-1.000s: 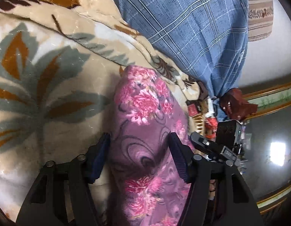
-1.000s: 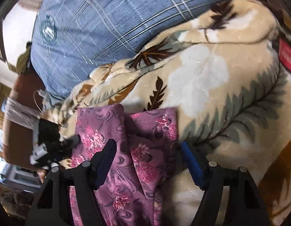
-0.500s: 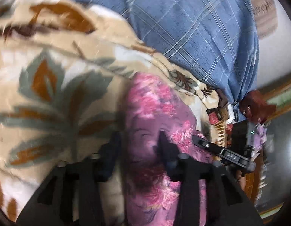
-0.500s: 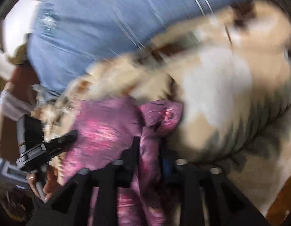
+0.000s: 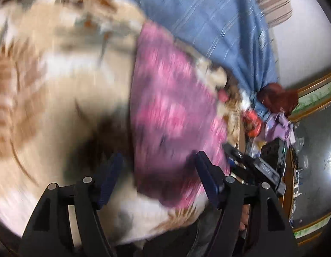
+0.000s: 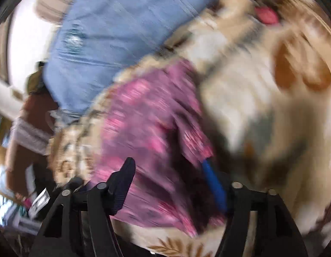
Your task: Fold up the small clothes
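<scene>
Left wrist view — blurred floral garment [image 5: 174,111] apparently lies on blanket [image 5: 58,90].

A bedroom in a home is shown. A soft leaf-patterned blanket [image 5: 58,81] is spread ahead of the jaws, a blue checked sheet [image 5: 204,21] is seen beyond it, and a wood-framed mirror [image 5: 315,90] off to the right.
</scene>
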The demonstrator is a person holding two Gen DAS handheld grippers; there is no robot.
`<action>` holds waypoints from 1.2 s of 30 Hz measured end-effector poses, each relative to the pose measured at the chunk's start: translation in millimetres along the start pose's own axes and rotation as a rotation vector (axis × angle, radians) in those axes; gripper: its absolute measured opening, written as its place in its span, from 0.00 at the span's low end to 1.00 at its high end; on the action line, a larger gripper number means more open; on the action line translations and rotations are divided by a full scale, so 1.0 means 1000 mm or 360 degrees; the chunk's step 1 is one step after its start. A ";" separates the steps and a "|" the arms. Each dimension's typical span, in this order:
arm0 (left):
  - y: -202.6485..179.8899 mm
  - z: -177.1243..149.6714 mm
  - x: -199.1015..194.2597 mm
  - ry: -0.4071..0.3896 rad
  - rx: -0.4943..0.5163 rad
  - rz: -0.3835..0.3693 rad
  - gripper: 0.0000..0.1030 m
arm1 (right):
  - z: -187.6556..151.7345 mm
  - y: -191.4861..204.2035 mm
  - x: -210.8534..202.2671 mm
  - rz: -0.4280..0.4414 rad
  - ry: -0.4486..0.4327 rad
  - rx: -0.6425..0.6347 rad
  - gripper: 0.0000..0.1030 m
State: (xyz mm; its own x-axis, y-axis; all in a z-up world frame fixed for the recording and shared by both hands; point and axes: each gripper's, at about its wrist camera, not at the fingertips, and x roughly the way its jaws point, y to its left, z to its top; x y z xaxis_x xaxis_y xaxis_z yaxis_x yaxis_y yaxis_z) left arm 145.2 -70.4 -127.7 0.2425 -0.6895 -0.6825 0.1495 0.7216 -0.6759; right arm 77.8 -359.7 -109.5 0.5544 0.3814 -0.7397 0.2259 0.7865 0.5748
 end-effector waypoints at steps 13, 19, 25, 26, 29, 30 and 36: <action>-0.001 -0.022 0.016 -0.0030 0.0042 0.0119 0.63 | -0.001 -0.007 0.016 -0.0176 0.0045 -0.0054 0.07; -0.015 -0.052 -0.038 -0.0214 0.0292 0.0314 0.63 | -0.037 0.002 -0.033 -0.0069 -0.0125 -0.0092 0.64; -0.037 -0.087 -0.010 -0.0263 0.0666 0.0623 0.64 | -0.047 -0.004 -0.023 -0.0188 -0.0090 0.0014 0.63; -0.043 -0.088 0.000 -0.0272 0.0717 0.0659 0.64 | -0.045 -0.006 -0.017 -0.0219 -0.0066 0.0033 0.60; -0.055 -0.081 0.019 -0.0356 0.0738 0.0720 0.64 | -0.045 -0.007 -0.003 -0.0243 0.0017 0.0031 0.43; -0.058 -0.078 0.022 -0.0380 0.0738 0.0713 0.64 | -0.046 -0.007 0.001 -0.0259 0.0043 0.0032 0.40; -0.053 -0.072 0.022 -0.0354 0.0783 0.0640 0.30 | -0.051 0.000 0.006 -0.0338 0.0047 -0.0010 0.18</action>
State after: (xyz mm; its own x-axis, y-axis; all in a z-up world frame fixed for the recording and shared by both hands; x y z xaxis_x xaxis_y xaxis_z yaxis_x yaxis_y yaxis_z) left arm 73.3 -128.0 -127.2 0.5542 -0.3699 -0.7457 0.4129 0.9000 -0.1396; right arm 40.1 -332.7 -131.8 0.4713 0.2207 -0.8539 0.3302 0.8536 0.4029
